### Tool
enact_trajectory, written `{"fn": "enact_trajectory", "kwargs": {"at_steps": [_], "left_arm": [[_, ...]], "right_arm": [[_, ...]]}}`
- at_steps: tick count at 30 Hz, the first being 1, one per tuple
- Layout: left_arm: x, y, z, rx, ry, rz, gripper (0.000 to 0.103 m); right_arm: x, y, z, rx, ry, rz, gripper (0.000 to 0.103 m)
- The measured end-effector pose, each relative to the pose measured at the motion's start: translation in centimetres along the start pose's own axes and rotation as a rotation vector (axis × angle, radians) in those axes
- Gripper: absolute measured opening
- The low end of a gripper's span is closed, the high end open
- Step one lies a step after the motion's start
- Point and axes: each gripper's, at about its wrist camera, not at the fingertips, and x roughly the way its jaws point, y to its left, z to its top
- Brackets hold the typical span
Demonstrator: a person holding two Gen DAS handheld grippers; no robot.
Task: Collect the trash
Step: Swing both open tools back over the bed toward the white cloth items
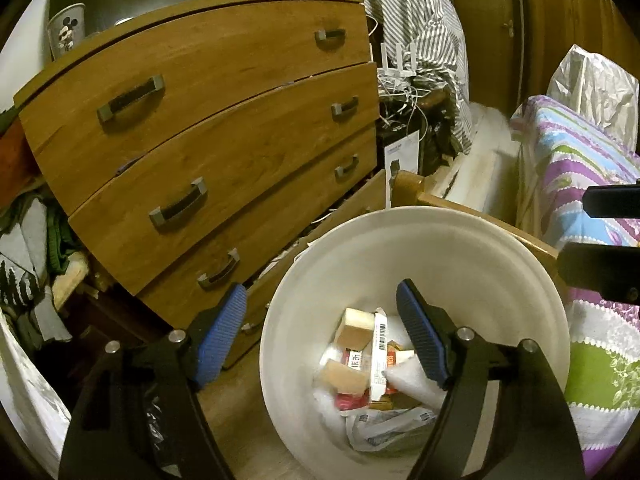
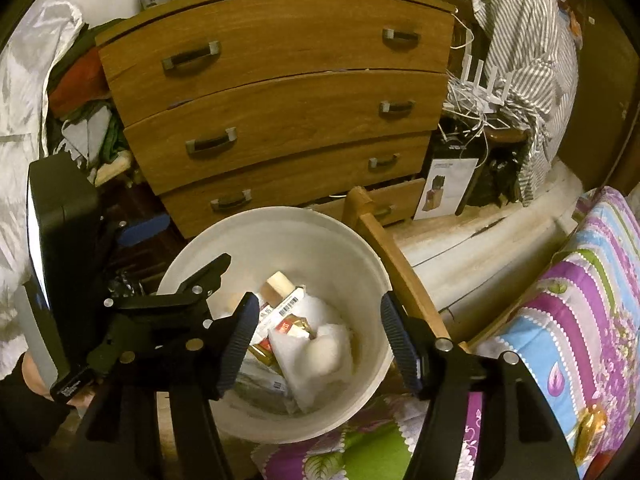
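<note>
So from where I'm standing, over on the left there's a heap of clothes (image 1: 36,236) stuffed beside a wooden dresser (image 1: 224,152) with four curved drawers, and a Mickey Mouse cup (image 1: 67,30) sits on top of it. The left tool (image 1: 320,332) is angled down with its blue-padded fingers (image 1: 222,332) spread wide and nothing pinched between them; one finger is out over the floor by the bottom drawer, the other is over the mouth of the white bin (image 1: 500,264). The bin stands on the floor right in front of the dresser, tucked against a wooden bed frame (image 1: 472,216). The trash (image 1: 372,360) is all down at the bottom of it: small cartons, a barcode-labelled box, wrappers and crumpled white plastic, sitting below and between the left tool's tips, not touching them. The right tool (image 2: 316,344) is also spread open and empty, pointing down over the same bin (image 2: 360,256), and the pile of trash (image 2: 296,332) shows through the gap between its fingers, well beneath them. In the right wrist view the left tool (image 2: 180,248) sits just to its left at the bin's rim. Further right there's a tangle of white cables (image 2: 480,100), a striped grey shirt (image 2: 528,48) hanging down, and a bed with a colourful striped quilt (image 2: 580,300) touching the bin's right side.
</note>
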Motion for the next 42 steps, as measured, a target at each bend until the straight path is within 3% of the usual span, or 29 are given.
{"fn": "enact_trajectory", "kwargs": {"at_steps": [12,16,21,25,28,31,34,37,42], "left_arm": [[-0.5,-0.4,0.2,0.004,-0.015,0.022,0.075],[-1.5,-0.9,0.4,0.000,-0.031,0.029,0.078],[-3.8,-2.7,0.2,-0.021,-0.075,0.039,0.090],[-6.3,-5.7,-1.0,-0.054,-0.102,-0.033,0.095],[-8.1,-9.2,-2.2,-0.034,-0.126,-0.095,0.097],[-9.8,-12.9,-3.3,-0.006,-0.157,-0.156,0.097],[-10.7,-16.8,-4.3,0.028,-0.154,-0.231,0.097],[-11.5,-21.0,-5.5,0.082,-0.141,-0.281,0.097],[-12.9,-27.7,-7.7,0.194,-0.131,-0.348,0.097]], "right_arm": [[-0.7,-0.7,-0.6,0.023,-0.027,-0.006,0.064],[-3.0,-1.6,-1.5,0.051,-0.108,-0.044,0.064],[-8.0,-2.4,-4.8,0.091,-0.301,-0.198,0.068],[-12.8,-3.0,-10.5,0.133,-0.487,-0.371,0.080],[-15.7,-4.1,-16.3,0.142,-0.553,-0.532,0.082],[-18.0,-6.5,-22.3,0.170,-0.540,-0.660,0.082],[-20.0,-10.0,-28.0,0.264,-0.470,-0.726,0.082],[-23.0,-15.1,-35.2,0.450,-0.401,-0.776,0.082],[-28.5,-22.6,-46.2,0.747,-0.373,-0.781,0.082]]}}
